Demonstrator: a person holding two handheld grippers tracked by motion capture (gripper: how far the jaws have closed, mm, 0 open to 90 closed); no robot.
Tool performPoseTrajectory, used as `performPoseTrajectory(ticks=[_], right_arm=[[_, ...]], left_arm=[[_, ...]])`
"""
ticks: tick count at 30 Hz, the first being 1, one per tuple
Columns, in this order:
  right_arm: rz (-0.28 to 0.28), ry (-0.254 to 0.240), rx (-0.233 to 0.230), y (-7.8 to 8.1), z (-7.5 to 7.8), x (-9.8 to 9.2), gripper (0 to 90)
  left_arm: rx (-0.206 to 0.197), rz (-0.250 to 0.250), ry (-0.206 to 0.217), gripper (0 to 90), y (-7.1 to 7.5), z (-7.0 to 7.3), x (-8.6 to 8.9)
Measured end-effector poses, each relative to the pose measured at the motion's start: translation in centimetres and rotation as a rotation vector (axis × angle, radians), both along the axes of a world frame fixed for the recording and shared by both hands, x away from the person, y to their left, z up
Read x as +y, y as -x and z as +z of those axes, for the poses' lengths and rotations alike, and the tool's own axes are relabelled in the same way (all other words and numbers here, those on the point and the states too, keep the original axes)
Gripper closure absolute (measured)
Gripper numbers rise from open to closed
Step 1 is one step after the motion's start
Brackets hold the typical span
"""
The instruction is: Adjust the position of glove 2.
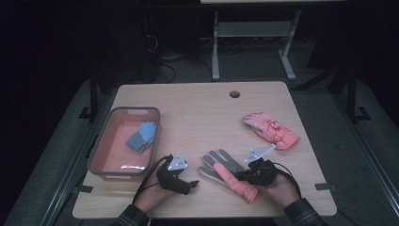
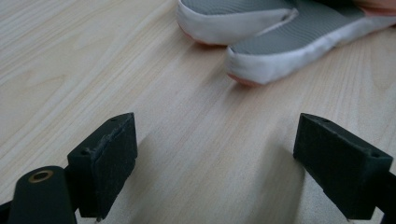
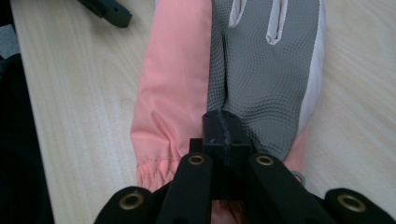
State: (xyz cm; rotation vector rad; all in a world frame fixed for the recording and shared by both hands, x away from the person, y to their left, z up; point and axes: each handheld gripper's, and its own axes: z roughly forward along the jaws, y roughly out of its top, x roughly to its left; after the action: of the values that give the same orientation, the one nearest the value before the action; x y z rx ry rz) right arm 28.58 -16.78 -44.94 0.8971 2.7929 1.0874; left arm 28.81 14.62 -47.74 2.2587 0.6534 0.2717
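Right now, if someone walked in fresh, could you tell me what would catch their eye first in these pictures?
Most likely the pink and grey glove lying palm up at the table's near edge, with the right gripper shut over its cuff end. The left gripper sits beside it with jaws open and empty. A second pink glove lies farther right, and a red bin at the left holds a blue glove.
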Motion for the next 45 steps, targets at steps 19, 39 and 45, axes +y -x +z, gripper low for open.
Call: performPoseTrajectory(ticks=[19, 39, 45], right_arm=[[-0.073, -0.089, -0.074, -1.2, 3.2, -1.7, 61.2], [-0.186, -0.079, -0.098, -8.4, 4.5, -6.7, 54.3], [-0.22, -0.057, -0.113, -10.1, 4.7, -8.3, 53.9]], left_arm=[[0.0, 0.003, 0.001, 12.7, 0.0, 0.0, 0.0], [0.004, -0.003, -0.009, 12.7, -0.1, 0.1, 0.0], [0.004, -0.003, -0.01, 12.7, -0.1, 0.1, 0.0]])
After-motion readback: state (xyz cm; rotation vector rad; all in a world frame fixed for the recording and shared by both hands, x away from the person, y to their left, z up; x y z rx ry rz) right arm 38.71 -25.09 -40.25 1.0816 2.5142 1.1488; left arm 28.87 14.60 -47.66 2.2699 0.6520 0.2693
